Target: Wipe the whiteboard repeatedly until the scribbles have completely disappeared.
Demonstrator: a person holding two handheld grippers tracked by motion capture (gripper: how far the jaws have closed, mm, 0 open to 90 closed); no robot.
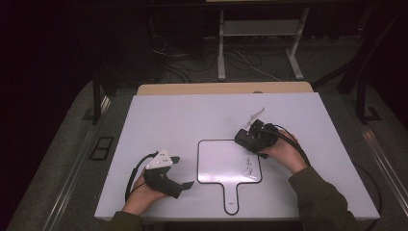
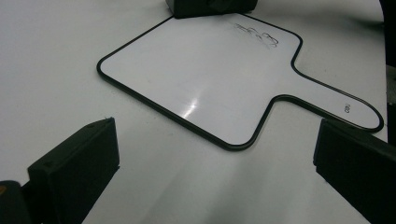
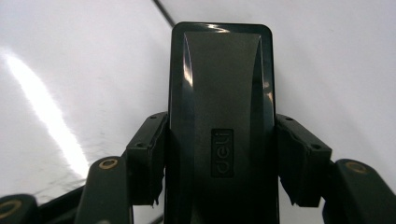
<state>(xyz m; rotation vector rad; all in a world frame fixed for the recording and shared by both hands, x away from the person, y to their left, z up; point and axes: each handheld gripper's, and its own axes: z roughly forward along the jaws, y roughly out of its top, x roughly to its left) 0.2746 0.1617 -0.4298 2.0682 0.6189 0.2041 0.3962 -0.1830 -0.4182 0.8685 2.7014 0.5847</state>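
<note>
The room beyond the tabletop [image 1: 159, 115] is dark, with cables on the floor. The tabletop is white, smooth and glossy. On it lies the whiteboard [image 1: 221, 161], handle toward me, scribbles at its right edge. My right tongs [image 1: 251, 137] clamp the eraser [image 3: 219, 116] by its long sides at the whiteboard's right top corner; it looks light, stiff and slick. My left tongs [image 1: 183, 172] gape empty, left of the whiteboard

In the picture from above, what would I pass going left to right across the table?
Left gripper, held open over the table → small paddle-shaped whiteboard with scribbles near its right edge → right gripper, shut on a black eraser at the board's upper right corner.
</note>
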